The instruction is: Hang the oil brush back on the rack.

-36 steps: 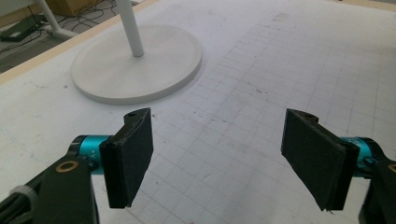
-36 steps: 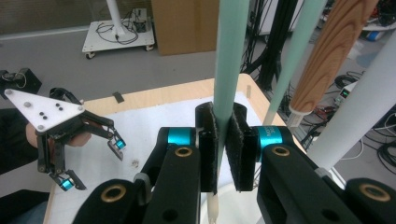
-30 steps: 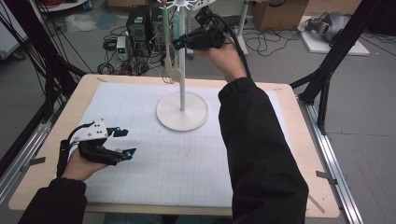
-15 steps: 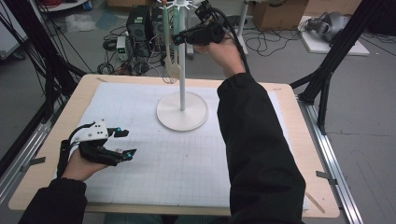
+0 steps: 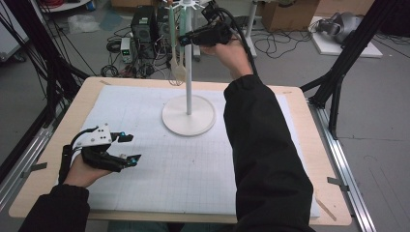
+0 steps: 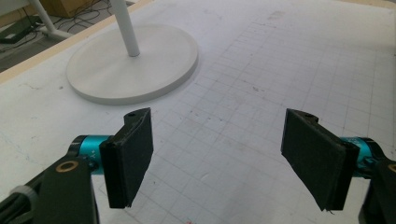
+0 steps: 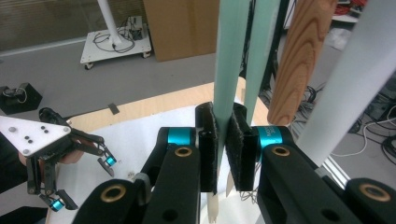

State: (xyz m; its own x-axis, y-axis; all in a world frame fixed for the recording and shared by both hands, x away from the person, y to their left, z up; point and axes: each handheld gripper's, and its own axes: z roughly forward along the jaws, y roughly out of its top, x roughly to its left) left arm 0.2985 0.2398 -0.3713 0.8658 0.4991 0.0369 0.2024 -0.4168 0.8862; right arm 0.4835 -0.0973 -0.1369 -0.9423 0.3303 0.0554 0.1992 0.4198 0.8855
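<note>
A white stand [image 5: 188,117] with a round base and a thin pole [image 5: 188,72] stands at the back of the mat. Utensils hang from its top ring. My right gripper [image 5: 183,39] is raised beside the pole, shut on a pale green utensil handle [image 7: 232,70]. That utensil's cream head [image 5: 179,72] dangles below. A second green handle [image 7: 259,46] and a wooden handle [image 7: 299,60] hang right beside it, in front of the pole [image 7: 355,79]. My left gripper [image 5: 129,147] rests open and holds nothing on the mat at the near left; its jaws [image 6: 219,149] point toward the stand base [image 6: 133,63].
A white gridded mat [image 5: 193,164] covers the wooden table [image 5: 333,203]. Black frame legs [image 5: 338,72] stand at the right, and more at the left. Computers, cables and boxes lie on the floor behind the table. The right sleeve [image 5: 261,159] crosses the mat's right half.
My right hand has risen slightly and edged left at the hanging utensils. The left gripper has stayed put.
</note>
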